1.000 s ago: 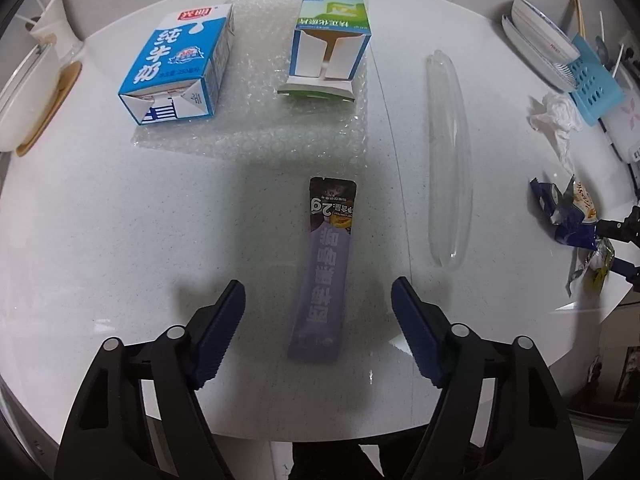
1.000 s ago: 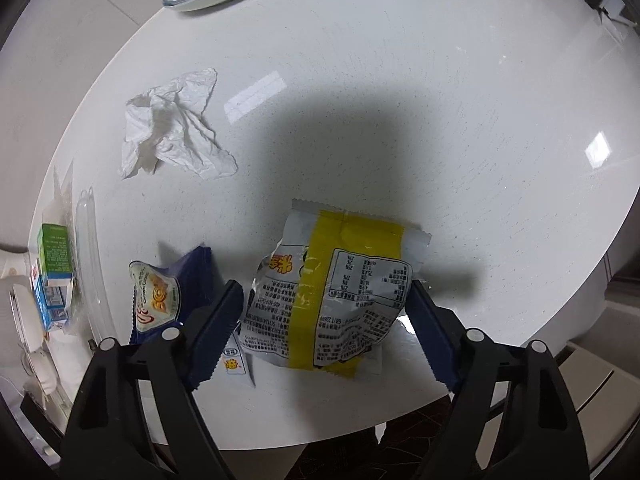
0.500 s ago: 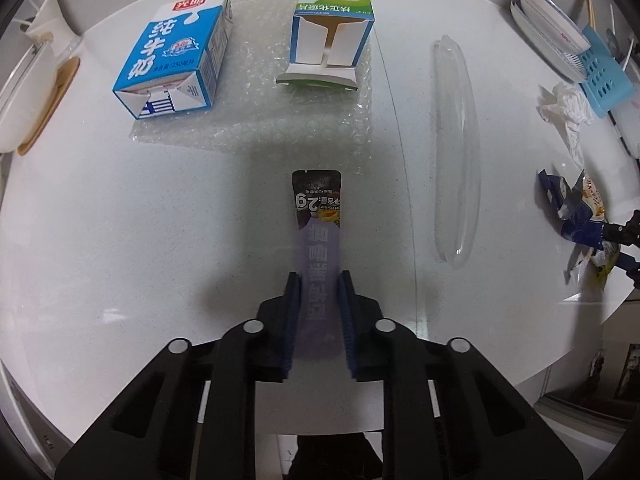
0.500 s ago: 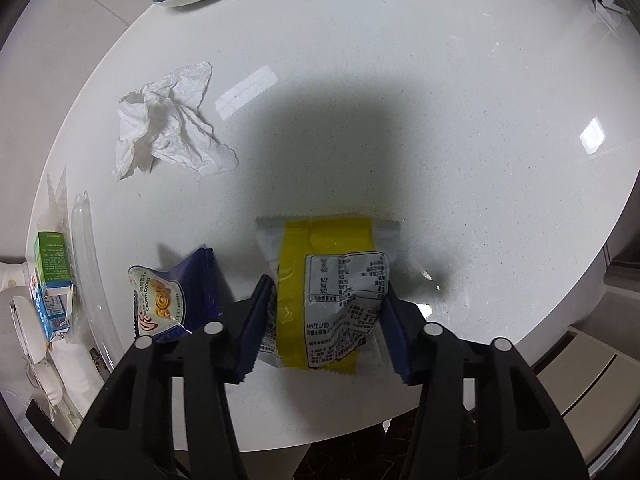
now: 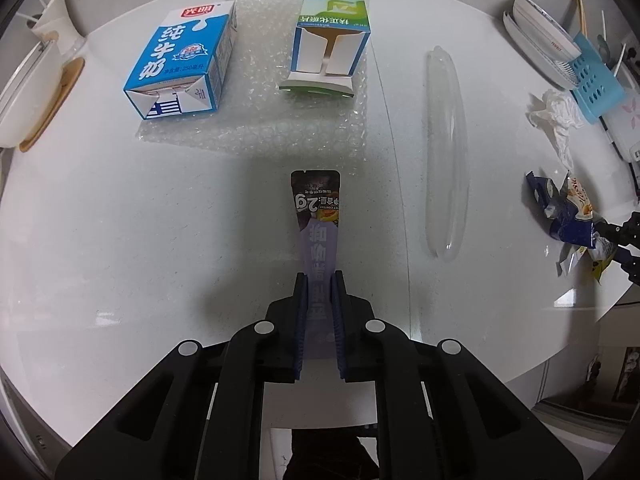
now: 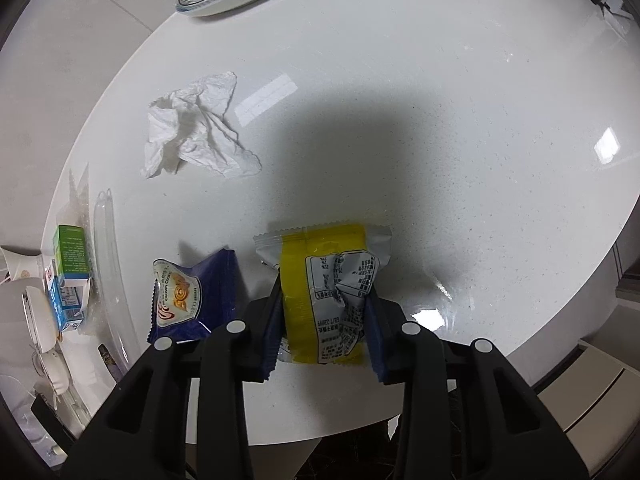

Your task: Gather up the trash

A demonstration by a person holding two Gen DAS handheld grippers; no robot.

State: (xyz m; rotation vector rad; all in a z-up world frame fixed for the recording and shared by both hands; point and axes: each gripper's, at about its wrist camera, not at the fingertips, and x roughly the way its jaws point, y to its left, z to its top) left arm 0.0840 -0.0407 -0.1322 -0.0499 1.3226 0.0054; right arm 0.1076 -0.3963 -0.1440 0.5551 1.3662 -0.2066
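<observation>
The left gripper [image 5: 319, 280] is clamped on the near end of the purple stick wrapper [image 5: 318, 216], while the right gripper [image 6: 324, 300], just closed, pinches the crumpled yellow snack wrapper [image 6: 324, 280], both gripped flat on the table [image 6: 440, 100] for lifting.

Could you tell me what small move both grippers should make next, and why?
Probably lift both straight up: the left gripper is shut on the long purple sachet, and the right gripper, just closing, pinches the crinkled yellow-and-silver snack packet, both still at the white tabletop.
</observation>
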